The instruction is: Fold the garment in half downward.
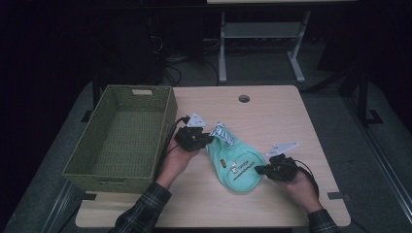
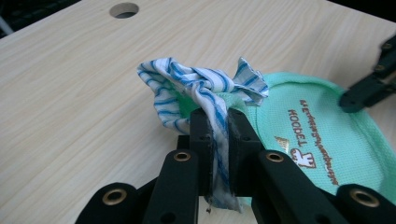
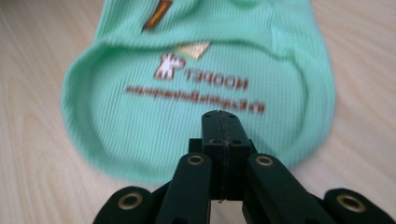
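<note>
A pale wooden tabletop (image 1: 272,111) fills the middle of the high view, with a round cable hole (image 1: 244,98) near its far edge. On its left side sits a large olive-green woven basket (image 1: 163,121).

Just right of the basket, near the middle of the tabletop, lies a mint-green knitted garment (image 1: 238,167) with brown and white lettering printed on it. A blue-and-white striped cloth (image 1: 219,132) is bunched at its far left end, touching the green fabric.

A person's forearms in plaid sleeves come in from the bottom edge. The left hand (image 1: 176,162) holds the left tongs (image 1: 206,140) at the striped end. In the left gripper view the left tongs (image 2: 219,140) are clamped narrowly on a fold of the striped cloth (image 2: 196,86), which runs down between the black jaws, with the green garment (image 2: 317,135) lying beside it to the right.

The right hand (image 1: 301,187) holds the right tongs (image 1: 260,169) at the garment's near right edge. In the right gripper view the right tongs (image 3: 221,123) are pressed fully together over the rounded hem of the garment (image 3: 140,130); whether they pinch any fabric cannot be told.
</note>
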`<state>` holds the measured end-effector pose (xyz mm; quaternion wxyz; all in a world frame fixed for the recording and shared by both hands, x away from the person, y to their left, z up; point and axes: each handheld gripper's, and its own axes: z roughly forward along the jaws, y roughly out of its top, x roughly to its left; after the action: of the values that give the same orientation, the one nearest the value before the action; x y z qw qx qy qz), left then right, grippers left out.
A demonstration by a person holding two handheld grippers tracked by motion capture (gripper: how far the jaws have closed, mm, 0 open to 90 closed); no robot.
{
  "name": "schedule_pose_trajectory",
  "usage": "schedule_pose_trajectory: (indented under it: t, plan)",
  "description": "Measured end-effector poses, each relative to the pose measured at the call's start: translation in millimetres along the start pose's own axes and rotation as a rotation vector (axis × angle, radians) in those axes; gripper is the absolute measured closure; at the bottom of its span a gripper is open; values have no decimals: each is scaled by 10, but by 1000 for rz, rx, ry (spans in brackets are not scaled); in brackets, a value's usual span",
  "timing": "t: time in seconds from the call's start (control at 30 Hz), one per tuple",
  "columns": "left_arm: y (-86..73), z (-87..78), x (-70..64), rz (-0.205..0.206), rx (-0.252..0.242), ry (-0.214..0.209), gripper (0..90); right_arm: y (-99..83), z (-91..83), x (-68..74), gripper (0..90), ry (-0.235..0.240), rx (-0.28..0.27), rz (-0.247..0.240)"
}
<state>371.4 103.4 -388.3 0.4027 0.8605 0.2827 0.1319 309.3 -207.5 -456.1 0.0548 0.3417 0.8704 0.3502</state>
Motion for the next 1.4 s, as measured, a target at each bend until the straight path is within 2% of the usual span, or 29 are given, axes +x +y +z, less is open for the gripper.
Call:
schedule_pose_trajectory:
  t: [0.13,0.43,0.57,0.73,0.83,0.87,0.9,0.93,1.07,1.13,1.2,1.33,1.4]
  plan:
    - [-1,0,-5,8,0,3,821,-34,73,-12,899,-3,30,0]
    - [18,-50,-28,44,-17,-3,821,78,173,-62,899,-8,17,-7]
    - [33,-68,-76,74,-25,-24,820,127,219,-62,899,-10,13,-17]
    - [51,-70,-165,103,-33,-64,820,129,222,-67,899,-10,11,-10]
    - [63,-59,-229,104,-44,-96,820,128,222,-69,899,-11,10,-8]
    - [69,-48,-275,105,-48,-122,820,127,220,-70,899,-10,12,-6]
    - [69,-48,-275,105,-48,-122,819,127,220,-70,899,-10,12,-6]
    - [73,-30,-321,106,-51,-147,819,126,219,-69,899,-10,12,-4]
    - [74,4,-385,118,-51,-173,820,123,219,-70,899,-9,10,-1]
    - [67,42,-438,126,-47,-204,820,122,219,-70,899,-9,10,-1]
    - [62,54,-461,129,-42,-212,820,121,219,-69,899,-9,10,0]
    - [29,121,-536,159,-29,-246,819,118,218,-76,899,-8,6,-4]
    - [-2,172,-582,168,-9,-263,819,115,213,-80,899,-17,5,-10]
